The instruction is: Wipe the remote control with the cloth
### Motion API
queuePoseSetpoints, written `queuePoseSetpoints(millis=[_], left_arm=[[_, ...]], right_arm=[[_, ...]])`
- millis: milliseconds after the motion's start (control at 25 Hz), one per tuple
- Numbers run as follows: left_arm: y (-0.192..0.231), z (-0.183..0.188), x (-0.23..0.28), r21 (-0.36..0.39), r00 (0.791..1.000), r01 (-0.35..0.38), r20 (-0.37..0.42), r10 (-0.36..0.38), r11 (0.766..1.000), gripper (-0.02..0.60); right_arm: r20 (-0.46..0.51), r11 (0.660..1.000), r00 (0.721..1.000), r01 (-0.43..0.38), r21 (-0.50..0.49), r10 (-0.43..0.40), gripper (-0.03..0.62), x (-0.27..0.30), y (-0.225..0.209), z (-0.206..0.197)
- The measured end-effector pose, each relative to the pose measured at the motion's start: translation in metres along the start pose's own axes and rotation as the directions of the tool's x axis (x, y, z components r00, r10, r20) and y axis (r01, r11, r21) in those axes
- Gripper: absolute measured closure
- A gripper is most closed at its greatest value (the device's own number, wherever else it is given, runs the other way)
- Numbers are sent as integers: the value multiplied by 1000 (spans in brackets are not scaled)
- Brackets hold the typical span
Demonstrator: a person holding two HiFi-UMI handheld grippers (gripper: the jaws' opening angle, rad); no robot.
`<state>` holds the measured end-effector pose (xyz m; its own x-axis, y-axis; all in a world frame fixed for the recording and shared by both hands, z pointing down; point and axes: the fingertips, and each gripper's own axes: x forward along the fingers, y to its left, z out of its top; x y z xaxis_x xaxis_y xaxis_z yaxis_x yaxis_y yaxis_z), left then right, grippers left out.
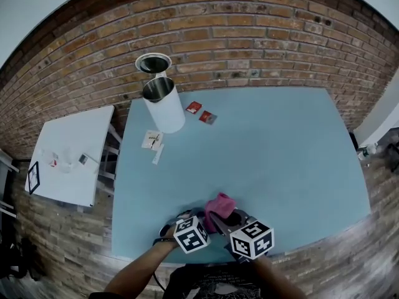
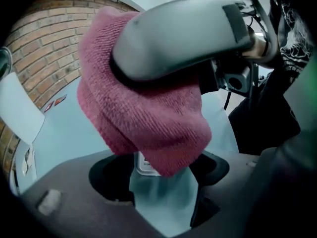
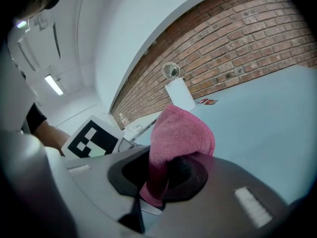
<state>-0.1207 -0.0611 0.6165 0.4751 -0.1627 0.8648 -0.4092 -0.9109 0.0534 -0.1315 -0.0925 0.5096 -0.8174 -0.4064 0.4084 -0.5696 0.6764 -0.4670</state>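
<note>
Brick wall [image 1: 249,42] behind blue table [image 1: 268,154]; left gripper [image 2: 163,195] wide, right gripper [image 3: 159,182] pinches cloth [image 3: 181,133]

The cloth [image 2: 143,123] was pink knitted fabric, fuzzy and matt. The table [image 1: 268,161] had a smooth, matt blue top. The wall [image 1: 249,36] was rough brick. The bin [image 1: 167,114] was smooth white with a shiny metal rim.

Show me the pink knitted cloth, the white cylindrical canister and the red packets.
pink knitted cloth [image 3: 181,133], right gripper view, upper fold.
white cylindrical canister [image 1: 167,112], head view, side wall.
red packets [image 1: 194,108], head view, the left packet.
</note>
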Motion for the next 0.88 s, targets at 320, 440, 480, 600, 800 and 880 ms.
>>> queuePoseSetpoints(millis=[320, 440, 480, 600, 800, 880], left_arm=[[4, -4, -2, 30, 998, 49, -33, -48, 998, 293], [4, -5, -2, 52, 996, 67, -59, -64, 996, 338], [4, -6, -2, 57, 996, 70, -66, -66, 996, 339], [5, -8, -2, 63, 995, 72, -79, -67, 995, 341], [1, -9, -2, 59, 990, 76, -120, -69, 995, 341], [1, -9, -1, 57, 988, 71, -144, -62, 996, 341]], right_arm=[[14, 998, 999, -37, 57, 36, 530, 18, 9, -20], [14, 999, 1000, -18, 47, 18, 530, 20, 6, -25], [12, 999, 1000, -11, 45, 10, 530, 20, 5, -26], [2, 999, 1000, 11, 34, -11, 530, 18, 0, -29], [0, 998, 1000, 24, 52, -24, 530, 12, -7, -31], [2, 998, 1000, 25, 65, -26, 530, 10, -12, -31]])
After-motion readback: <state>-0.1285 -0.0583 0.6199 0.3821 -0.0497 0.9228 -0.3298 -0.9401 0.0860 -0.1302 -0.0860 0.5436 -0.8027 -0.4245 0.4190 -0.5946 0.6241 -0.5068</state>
